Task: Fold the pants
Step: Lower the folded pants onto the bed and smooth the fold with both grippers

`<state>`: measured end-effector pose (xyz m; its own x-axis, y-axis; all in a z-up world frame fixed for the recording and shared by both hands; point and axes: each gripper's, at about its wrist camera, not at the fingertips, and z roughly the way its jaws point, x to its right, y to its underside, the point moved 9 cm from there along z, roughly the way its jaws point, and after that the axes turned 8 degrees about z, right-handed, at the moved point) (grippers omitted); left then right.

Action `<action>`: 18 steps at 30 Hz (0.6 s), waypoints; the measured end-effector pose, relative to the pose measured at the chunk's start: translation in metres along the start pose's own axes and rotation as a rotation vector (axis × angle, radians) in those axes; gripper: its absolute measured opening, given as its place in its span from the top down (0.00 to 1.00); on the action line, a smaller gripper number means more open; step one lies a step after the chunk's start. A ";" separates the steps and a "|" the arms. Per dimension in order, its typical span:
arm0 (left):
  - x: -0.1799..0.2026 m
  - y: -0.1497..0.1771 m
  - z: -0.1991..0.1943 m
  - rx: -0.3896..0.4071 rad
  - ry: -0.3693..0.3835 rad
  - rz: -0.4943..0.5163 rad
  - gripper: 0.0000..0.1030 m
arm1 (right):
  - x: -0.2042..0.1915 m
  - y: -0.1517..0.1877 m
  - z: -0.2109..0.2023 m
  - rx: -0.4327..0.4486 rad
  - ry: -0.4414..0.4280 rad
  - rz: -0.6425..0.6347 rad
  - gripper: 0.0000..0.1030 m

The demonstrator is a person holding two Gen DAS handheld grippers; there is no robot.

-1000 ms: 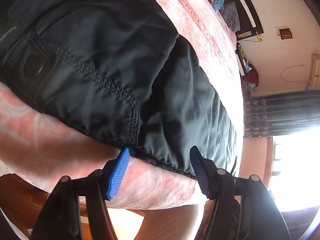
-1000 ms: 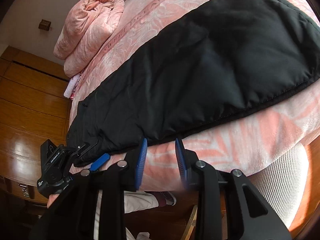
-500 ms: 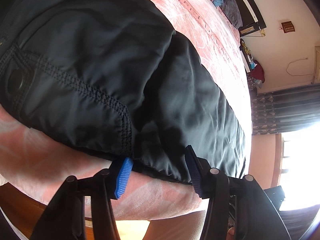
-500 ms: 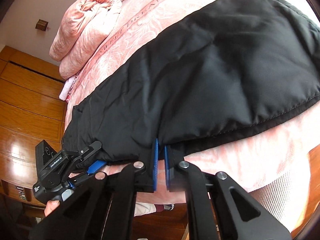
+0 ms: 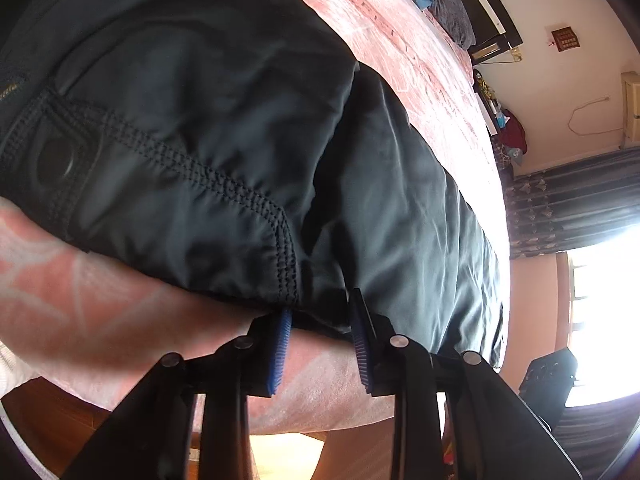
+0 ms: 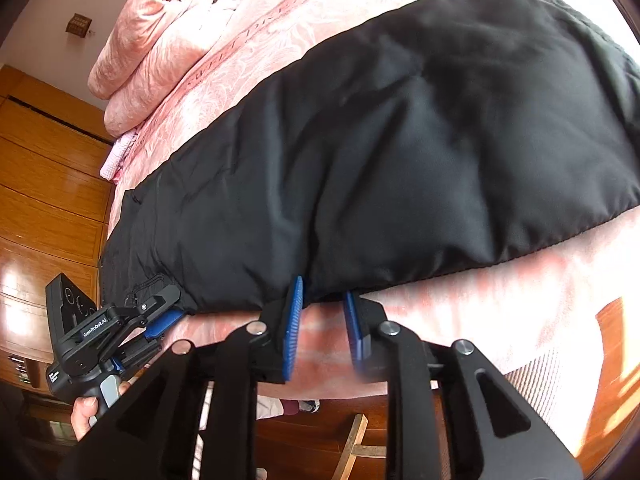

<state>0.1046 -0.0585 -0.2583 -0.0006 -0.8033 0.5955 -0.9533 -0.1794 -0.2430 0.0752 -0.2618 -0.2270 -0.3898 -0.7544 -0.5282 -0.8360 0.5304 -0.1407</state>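
Note:
Black padded pants [image 5: 200, 140] lie spread across the pink bed [image 5: 80, 300], their near edge along the bed's side. My left gripper [image 5: 320, 306] is at that edge by a stitched pocket seam. Its jaws are closing, with the hem between the blue fingertips [image 5: 280, 344] and a gap still showing. In the right wrist view the pants [image 6: 400, 140] fill the middle, and the left gripper [image 6: 164, 312] straddles their waistband corner, one finger above and one below. My right gripper [image 6: 323, 288] sits further along the same edge, its jaws opening and the hem just at its tips.
A rolled pink quilt [image 6: 160, 32] lies at the far end of the bed [image 6: 520, 300]. Wooden wardrobe panels [image 6: 40, 180] stand on the left and wooden floor [image 6: 320, 440] lies below. A hand [image 6: 86, 412] holds the left gripper. Dark curtains [image 5: 572, 200] hang by a bright window.
The left jaws have narrowed steadily around the pants' edge. The right jaws shut almost fully half a second ago and have spread apart again. Both hands stayed at the bed's edge.

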 end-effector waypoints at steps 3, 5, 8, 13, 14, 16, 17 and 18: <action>-0.008 0.002 -0.023 0.018 -0.061 0.043 0.52 | 0.001 0.008 -0.007 -0.006 0.021 -0.014 0.78; -0.023 0.001 -0.044 0.051 -0.112 0.072 0.50 | -0.003 0.014 -0.010 -0.014 0.029 -0.041 0.78; -0.059 -0.008 -0.082 0.095 -0.179 0.044 0.32 | -0.013 0.024 -0.013 -0.014 0.016 -0.071 0.78; -0.144 -0.040 -0.146 0.205 -0.199 -0.156 0.48 | -0.032 0.030 -0.005 -0.023 -0.003 -0.108 0.75; -0.159 -0.045 -0.154 0.210 -0.189 -0.198 0.51 | -0.037 0.032 -0.002 -0.029 -0.006 -0.116 0.75; -0.183 -0.051 -0.164 0.221 -0.159 -0.274 0.53 | -0.048 0.035 0.004 -0.041 -0.026 -0.136 0.75; -0.193 -0.053 -0.166 0.220 -0.147 -0.305 0.55 | -0.055 0.038 0.006 -0.046 -0.035 -0.151 0.74; -0.201 -0.055 -0.165 0.216 -0.138 -0.331 0.57 | -0.063 0.040 0.008 -0.050 -0.039 -0.165 0.72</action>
<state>0.1068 0.2068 -0.2381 0.3499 -0.7484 0.5635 -0.8098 -0.5440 -0.2197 0.0691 -0.1902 -0.2065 -0.2314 -0.8135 -0.5335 -0.9059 0.3801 -0.1868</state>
